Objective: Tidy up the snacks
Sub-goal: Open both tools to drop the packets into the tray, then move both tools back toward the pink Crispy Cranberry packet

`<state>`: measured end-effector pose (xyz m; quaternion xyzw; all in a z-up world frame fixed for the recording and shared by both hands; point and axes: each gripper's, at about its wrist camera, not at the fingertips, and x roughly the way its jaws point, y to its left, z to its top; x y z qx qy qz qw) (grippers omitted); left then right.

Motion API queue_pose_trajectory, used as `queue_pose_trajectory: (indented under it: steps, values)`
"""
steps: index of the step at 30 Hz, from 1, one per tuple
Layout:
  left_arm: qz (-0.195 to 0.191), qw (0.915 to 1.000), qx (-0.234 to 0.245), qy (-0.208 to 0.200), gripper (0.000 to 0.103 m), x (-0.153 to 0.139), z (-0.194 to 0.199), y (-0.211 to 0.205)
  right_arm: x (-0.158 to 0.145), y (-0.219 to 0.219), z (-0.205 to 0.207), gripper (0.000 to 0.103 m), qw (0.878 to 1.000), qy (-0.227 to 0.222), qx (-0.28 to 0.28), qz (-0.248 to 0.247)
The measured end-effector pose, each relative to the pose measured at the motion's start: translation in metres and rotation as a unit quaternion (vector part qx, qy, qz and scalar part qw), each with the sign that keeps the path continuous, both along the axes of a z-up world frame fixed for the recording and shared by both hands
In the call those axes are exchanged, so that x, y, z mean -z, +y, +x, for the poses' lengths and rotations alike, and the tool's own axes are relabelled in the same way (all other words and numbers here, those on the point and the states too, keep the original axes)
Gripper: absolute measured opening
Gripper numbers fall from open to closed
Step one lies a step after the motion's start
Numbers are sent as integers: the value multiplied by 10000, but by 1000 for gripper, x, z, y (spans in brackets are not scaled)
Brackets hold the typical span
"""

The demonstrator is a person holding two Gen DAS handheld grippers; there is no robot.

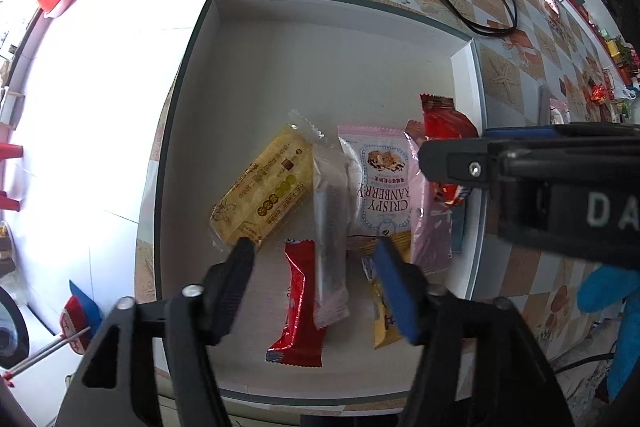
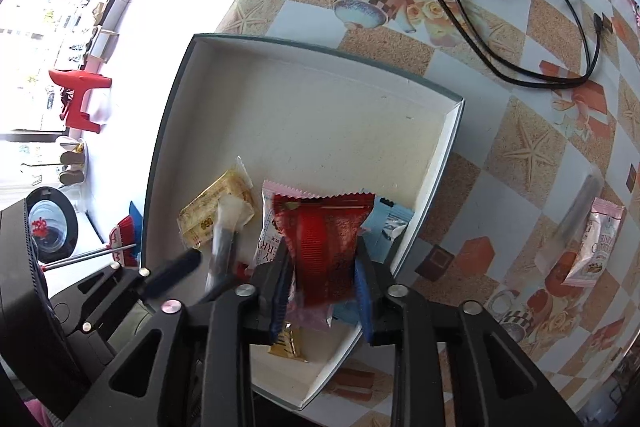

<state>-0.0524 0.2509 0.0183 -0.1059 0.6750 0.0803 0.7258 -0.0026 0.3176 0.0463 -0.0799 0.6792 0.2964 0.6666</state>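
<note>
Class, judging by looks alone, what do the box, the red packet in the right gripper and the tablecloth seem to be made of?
Box: likely matte cardboard; white walls show a cut paper edge with a dark outer skin.
Red packet in the right gripper: glossy plastic or foil film; it glints and has zigzag sealed ends.
Tablecloth: probably printed vinyl; smooth, with a soft sheen.

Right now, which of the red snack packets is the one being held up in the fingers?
The wide red packet, clamped in the right gripper above the box. The other, a long narrow red packet, lies flat on the box floor near the open left gripper.
</note>
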Motion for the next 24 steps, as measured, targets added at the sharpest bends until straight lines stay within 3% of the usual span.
queue_pose_trajectory:
  steps: [1, 2, 7, 13, 24]
  values:
    - [35, 10000, -14, -28, 79, -1, 0, 0, 0, -2, 0, 86, 10000, -35, 33, -6]
    - [41, 10000, -19, -27, 79, -2, 0, -1, -1, -4, 0, 91, 9999, -108, 87, 1]
    - [65, 9999, -4, 104, 79, 0, 3, -6, 6, -27, 4, 91, 9992, -71, 307, -256]
    - [101, 9997, 191, 67, 80, -5, 11, -23, 21, -83, 18, 91, 9933, -136, 960, -629]
    - [137, 9983, 566, -49, 80, -19, 34, -64, 51, -221, 44, 91, 9610, -46, 2527, -1126]
